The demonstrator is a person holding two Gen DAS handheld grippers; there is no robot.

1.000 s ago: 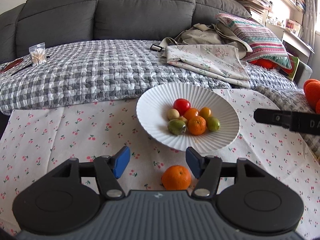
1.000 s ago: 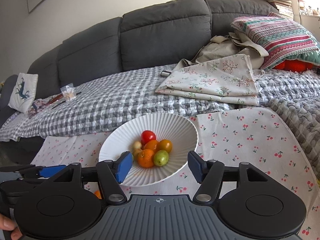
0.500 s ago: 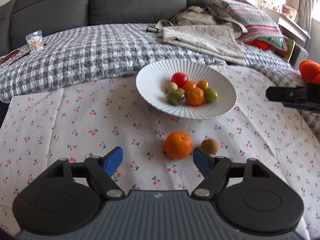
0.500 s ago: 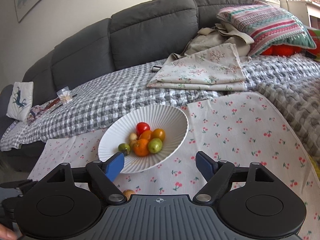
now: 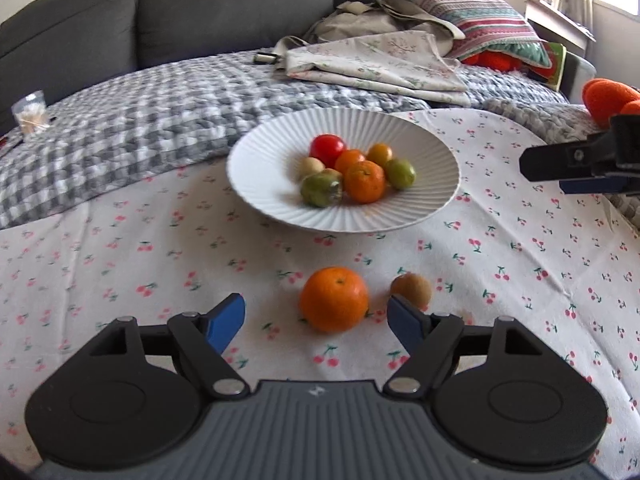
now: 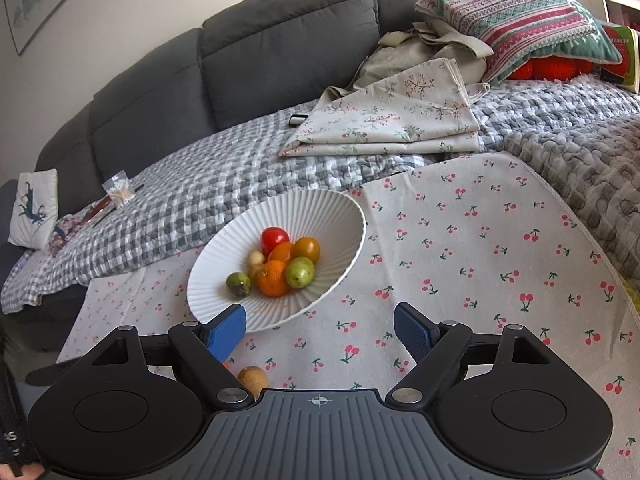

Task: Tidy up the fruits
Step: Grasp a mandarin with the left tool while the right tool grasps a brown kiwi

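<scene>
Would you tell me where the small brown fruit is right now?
In the left wrist view the small brown fruit lies on the cherry-print cloth, just right of the loose orange, nearer the camera than the white bowl.

Black tongs (image 5: 316, 318) with blue pads (image 5: 224, 322), silver screws, ribbed grey body.

one plate (image 5: 436, 160), seven fruits in it; two fruits on cloth (image 5: 120, 264).

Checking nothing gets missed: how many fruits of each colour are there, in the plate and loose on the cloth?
Orange: 4, one loose, three in the plate
Green: 2
Red: 1
Pale beige: 1
Brown: 1, loose
Total: 9
</scene>
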